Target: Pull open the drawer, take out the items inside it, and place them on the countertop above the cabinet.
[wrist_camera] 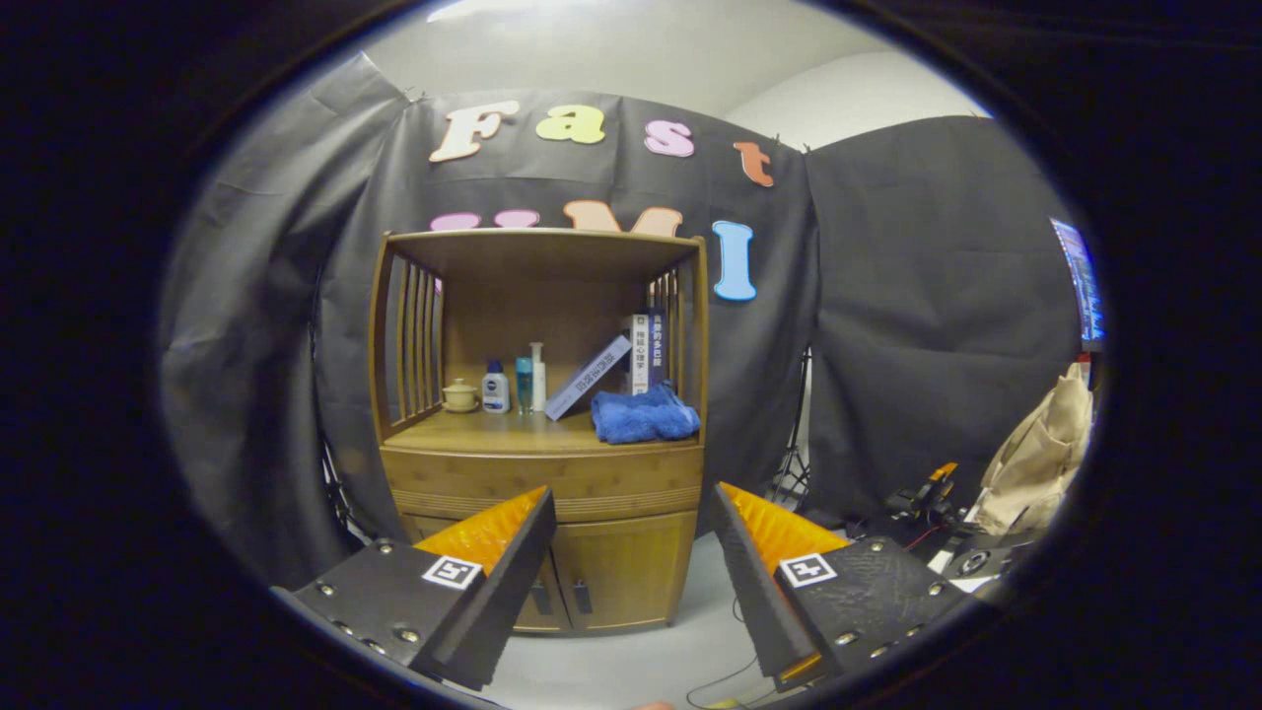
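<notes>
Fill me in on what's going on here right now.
A person is holding a gripper with its fingers open and nothing between them, facing a wooden cabinet some way ahead. The drawer under the countertop looks shut, so no step has begun. On the countertop sit a small lidded cup, some bottles, books and a blue towel.
</notes>
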Available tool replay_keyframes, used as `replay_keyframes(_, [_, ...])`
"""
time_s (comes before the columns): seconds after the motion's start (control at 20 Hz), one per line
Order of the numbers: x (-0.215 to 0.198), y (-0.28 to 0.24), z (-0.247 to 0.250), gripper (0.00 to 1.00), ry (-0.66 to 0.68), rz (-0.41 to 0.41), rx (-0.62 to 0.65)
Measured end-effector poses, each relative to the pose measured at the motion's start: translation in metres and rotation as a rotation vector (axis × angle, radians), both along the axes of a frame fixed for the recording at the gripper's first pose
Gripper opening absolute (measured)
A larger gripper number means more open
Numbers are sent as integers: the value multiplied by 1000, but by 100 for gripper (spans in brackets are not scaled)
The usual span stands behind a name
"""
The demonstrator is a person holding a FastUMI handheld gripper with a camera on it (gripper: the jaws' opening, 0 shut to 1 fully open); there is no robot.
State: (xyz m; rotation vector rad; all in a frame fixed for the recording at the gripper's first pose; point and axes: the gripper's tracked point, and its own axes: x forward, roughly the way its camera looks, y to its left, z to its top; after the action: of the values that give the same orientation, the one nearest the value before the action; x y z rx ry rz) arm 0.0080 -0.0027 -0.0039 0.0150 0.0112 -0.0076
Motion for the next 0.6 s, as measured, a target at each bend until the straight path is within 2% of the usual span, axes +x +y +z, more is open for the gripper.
replay_keyframes(0.3, [11, 5, -3, 94, 6, 11, -1])
replay_keyframes(0.45, [37, 13, -13, 94, 23, 31, -1])
replay_keyframes(0.6, [80, 31, -37, 94, 70, 62, -4])
